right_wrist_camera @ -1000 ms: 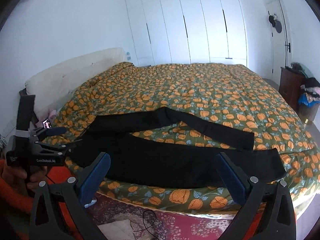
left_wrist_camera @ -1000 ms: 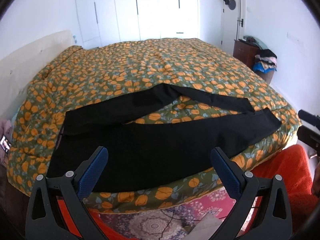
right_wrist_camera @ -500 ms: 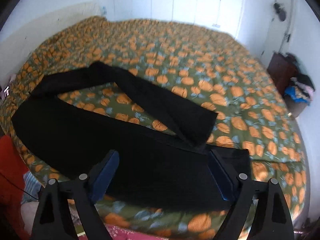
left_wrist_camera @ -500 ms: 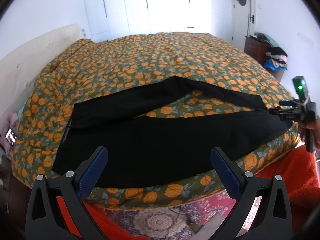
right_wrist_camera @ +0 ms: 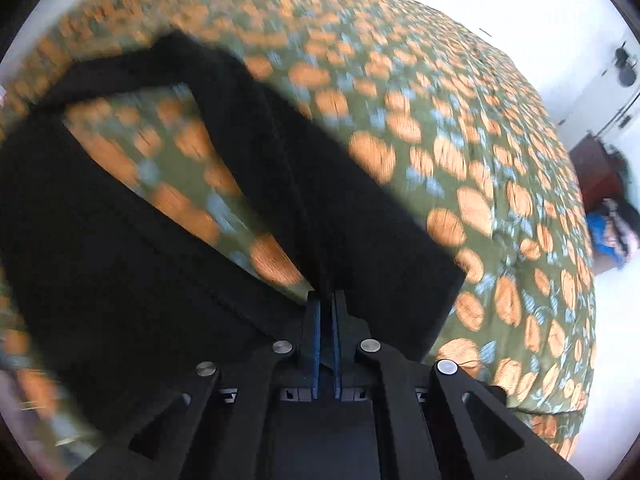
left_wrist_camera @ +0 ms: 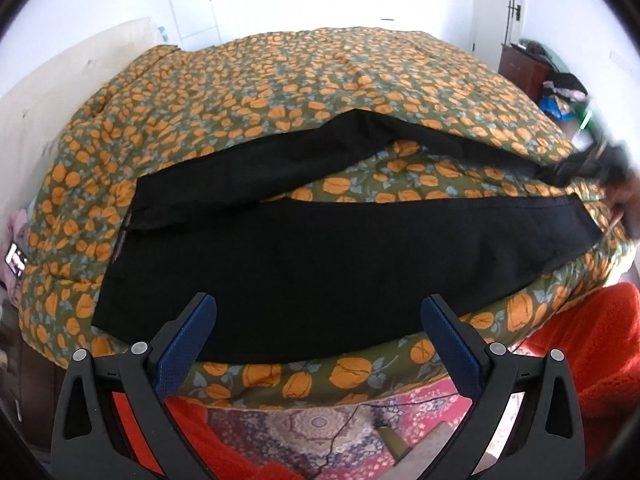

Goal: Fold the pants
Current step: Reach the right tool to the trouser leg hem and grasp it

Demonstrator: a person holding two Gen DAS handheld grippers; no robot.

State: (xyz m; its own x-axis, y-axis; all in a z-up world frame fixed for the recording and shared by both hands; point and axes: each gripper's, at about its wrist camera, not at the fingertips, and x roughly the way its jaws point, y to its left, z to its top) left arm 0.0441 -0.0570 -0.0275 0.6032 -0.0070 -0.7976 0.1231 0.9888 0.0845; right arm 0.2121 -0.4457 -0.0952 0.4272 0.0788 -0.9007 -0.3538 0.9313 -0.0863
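Black pants lie spread on the bed, legs apart in a V, waist at the left. My left gripper is open and empty, hovering over the near edge of the near leg. My right gripper is shut on the hem end of the far leg; it also shows, blurred, at the right edge of the left wrist view. The near leg lies to its left in the right wrist view.
The bed has a green quilt with orange flowers. A patterned rug and orange fabric lie below the bed's near edge. A dark dresser with clothes stands at the right wall. A phone lies at the left.
My right gripper has moved down onto the far leg's hem and shut on it. My left gripper has moved closer to the near leg and stays open.
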